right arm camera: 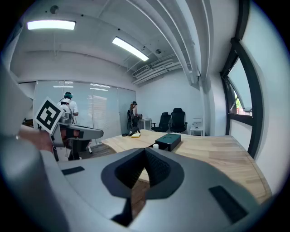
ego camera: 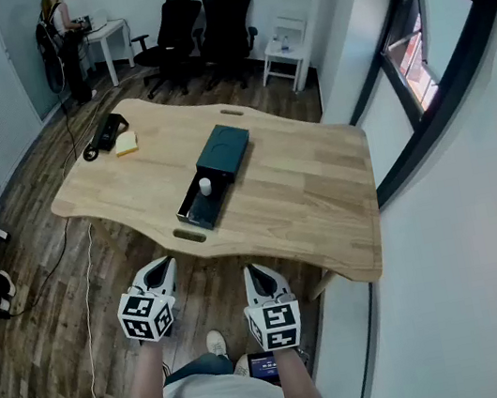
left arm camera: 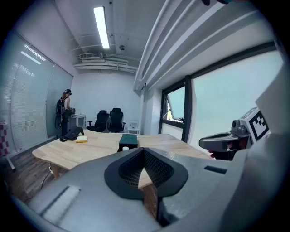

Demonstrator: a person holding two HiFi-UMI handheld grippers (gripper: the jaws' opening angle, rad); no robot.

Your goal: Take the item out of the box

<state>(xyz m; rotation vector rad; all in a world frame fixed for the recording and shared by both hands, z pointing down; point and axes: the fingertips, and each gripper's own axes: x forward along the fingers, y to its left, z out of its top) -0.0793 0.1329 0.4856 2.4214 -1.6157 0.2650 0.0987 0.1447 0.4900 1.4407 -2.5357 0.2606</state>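
Note:
A dark teal box lies in the middle of the wooden table, its tray slid out toward me. A small white item stands in that tray. Both grippers hang short of the table's near edge, above the floor and apart from the box. My left gripper is shut with nothing between its jaws, and so is my right gripper. In the left gripper view the box and white item show just beyond the closed tips. The right gripper view has the box ahead of its closed tips.
A black device and a yellow block lie at the table's far left. Two black office chairs and a white side table stand behind. A person is at the back left. A wall with a window runs along the right.

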